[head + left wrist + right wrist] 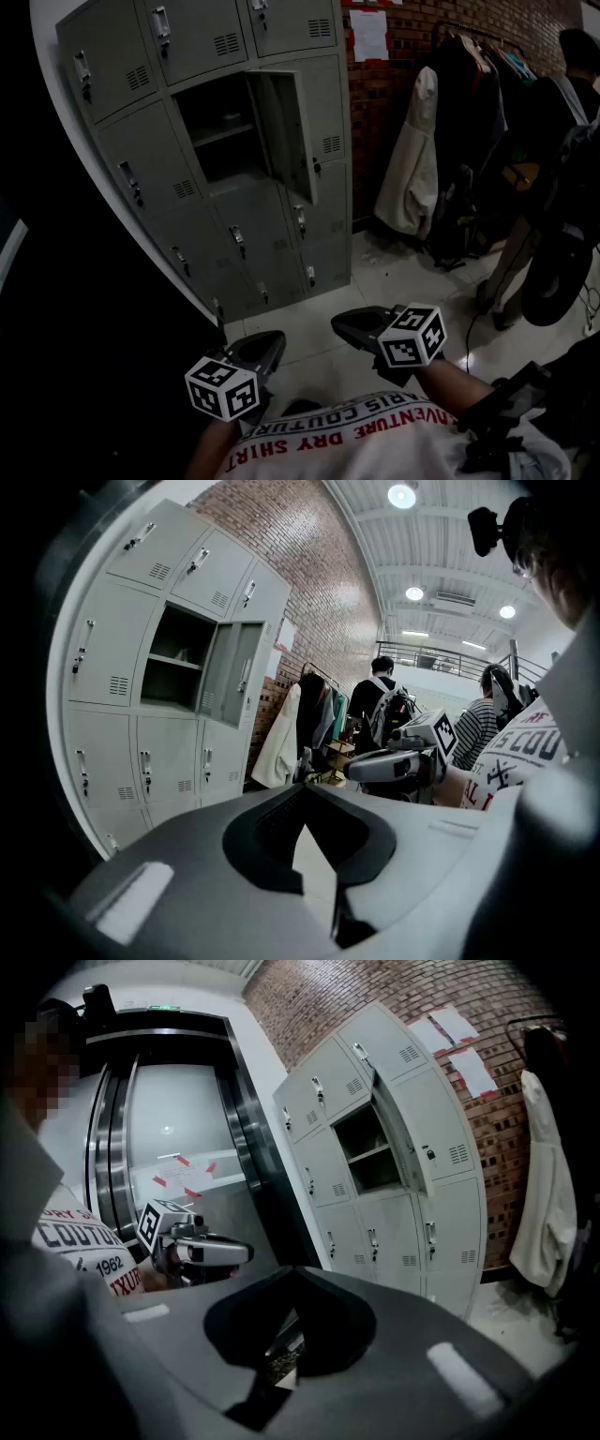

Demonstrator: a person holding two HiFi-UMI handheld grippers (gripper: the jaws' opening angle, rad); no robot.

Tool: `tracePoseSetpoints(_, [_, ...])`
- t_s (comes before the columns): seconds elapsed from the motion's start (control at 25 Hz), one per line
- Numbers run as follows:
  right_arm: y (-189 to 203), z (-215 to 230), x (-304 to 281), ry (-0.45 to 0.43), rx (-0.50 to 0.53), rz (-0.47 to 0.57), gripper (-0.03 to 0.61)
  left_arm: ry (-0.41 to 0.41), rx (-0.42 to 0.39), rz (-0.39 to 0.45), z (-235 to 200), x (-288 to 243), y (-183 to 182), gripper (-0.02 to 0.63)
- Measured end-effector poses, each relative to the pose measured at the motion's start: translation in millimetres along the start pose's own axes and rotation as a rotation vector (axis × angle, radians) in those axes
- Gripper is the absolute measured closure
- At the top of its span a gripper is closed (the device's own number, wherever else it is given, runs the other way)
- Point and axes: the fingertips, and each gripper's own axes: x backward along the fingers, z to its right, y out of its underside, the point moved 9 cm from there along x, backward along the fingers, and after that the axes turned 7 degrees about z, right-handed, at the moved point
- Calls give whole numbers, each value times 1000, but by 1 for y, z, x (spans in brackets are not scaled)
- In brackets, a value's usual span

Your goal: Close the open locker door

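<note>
A bank of grey lockers [159,178] stands ahead at the upper left of the head view. One door [286,131] in the right column hangs open, swung out to the right of its dark compartment [217,127], which holds a shelf. My left gripper [272,342] and right gripper [345,325] are low in that view, well short of the lockers, both shut and holding nothing. In the left gripper view the open door [234,672] is at the upper left and the right gripper [361,766] is at the middle. In the right gripper view the open door [398,1138] and left gripper [239,1252] show.
A rack of hanging coats [412,159] stands against the brick wall right of the lockers. A person [553,197] stands at the far right, with bags on the floor nearby. Lift doors [159,1147] lie left of the lockers. Pale tiled floor [403,281] stretches to the lockers.
</note>
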Motion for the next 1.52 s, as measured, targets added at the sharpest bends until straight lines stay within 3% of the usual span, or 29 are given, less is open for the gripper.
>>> tracePoseSetpoints(0.4, [-19, 38, -38, 5, 16, 4, 581, 8, -17, 19, -47, -31, -22, 609])
tracePoseSetpoints(0.88, [-72, 124, -130, 110, -30, 11, 581, 93, -15, -18, -174, -112, -82, 609])
tracePoseSetpoints(1.2, [-148, 195, -158, 283, 8, 102, 581, 161, -6, -31, -253, -160, -122, 609])
tracePoseSetpoints(1.52, [-226, 247, -144, 484, 118, 196, 581, 219, -19, -26, -292, -184, -142, 609])
